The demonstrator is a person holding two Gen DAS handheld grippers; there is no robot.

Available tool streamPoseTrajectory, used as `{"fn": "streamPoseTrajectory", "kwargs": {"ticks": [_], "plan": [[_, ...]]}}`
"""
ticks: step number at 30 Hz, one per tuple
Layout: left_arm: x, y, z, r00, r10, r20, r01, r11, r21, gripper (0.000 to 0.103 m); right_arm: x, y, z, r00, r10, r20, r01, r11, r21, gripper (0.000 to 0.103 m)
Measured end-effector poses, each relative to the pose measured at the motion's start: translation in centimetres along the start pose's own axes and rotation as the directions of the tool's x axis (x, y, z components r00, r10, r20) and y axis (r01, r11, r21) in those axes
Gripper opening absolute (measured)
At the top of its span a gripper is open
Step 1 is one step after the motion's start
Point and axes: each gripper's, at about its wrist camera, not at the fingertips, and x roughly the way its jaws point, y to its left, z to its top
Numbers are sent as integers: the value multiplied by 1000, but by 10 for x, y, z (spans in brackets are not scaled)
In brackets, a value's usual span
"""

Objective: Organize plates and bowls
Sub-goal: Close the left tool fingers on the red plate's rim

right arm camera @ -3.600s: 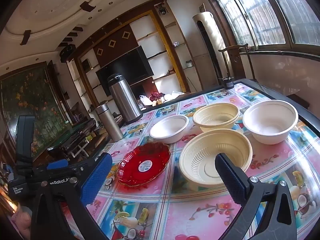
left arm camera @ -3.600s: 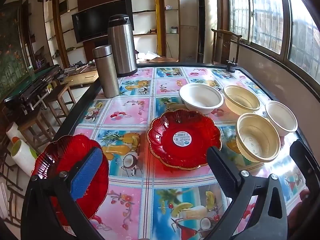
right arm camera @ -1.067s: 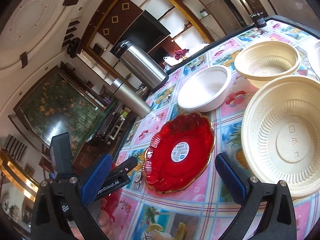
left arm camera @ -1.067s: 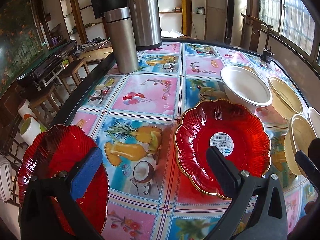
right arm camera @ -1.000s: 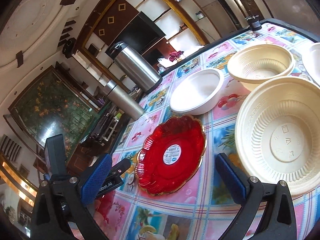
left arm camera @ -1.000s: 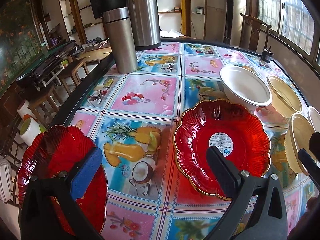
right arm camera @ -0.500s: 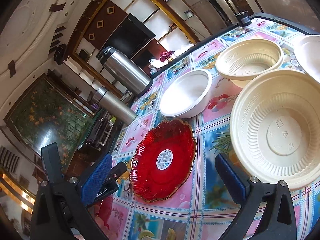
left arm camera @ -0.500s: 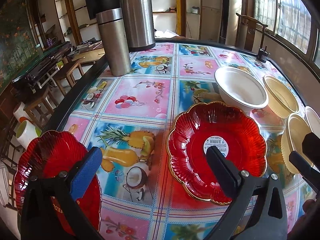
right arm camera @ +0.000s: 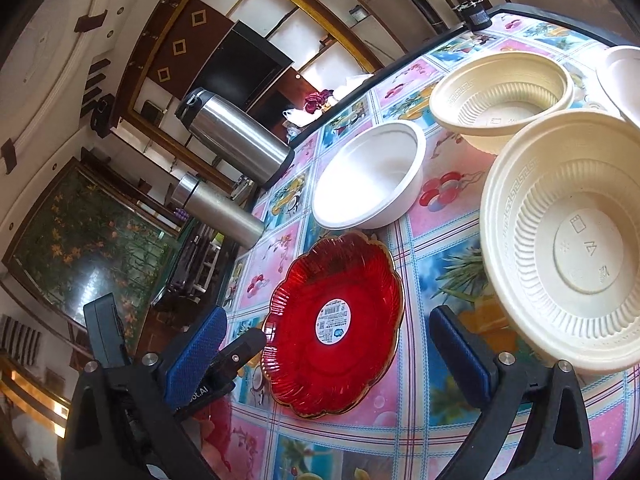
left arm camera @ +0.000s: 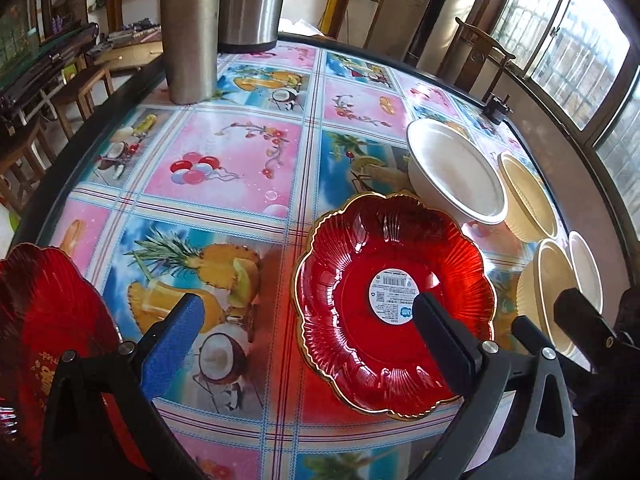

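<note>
Left wrist — gripper point(left arm camera: 308, 316) wide | red plate point(left arm camera: 394, 276) under right finger

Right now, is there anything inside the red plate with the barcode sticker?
Only a round white barcode label lies in the red plate; no food or dish. In the left wrist view, the left gripper's right finger covers a strip of its near side, and what's under the plate is hidden.
</note>
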Motion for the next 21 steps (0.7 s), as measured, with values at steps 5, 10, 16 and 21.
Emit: {"fn": "streamPoseTrajectory", "kwargs": {"ticks": [5, 10, 16, 21], "plan": [[13, 7, 6, 987, -134, -89, 126, 988, -94, 103, 7, -11, 0, 998, 48, -36, -46, 997, 63, 94], [12, 3, 10, 975, -183, -122, 170, 979, -113, 103, 11, -15, -1, 996, 71, -62, -66, 994, 84, 90], [-8, -1, 11, 974, -196, -109, 187, 978, -95, 103, 18, -19, -2, 996, 28, -86, -20, 996, 92, 82], [-14, -12, 16, 964, -237, -123, 228, 970, -83, 103, 21, -23, -2, 994, 24, -103, -12, 994, 110, 80]]}}
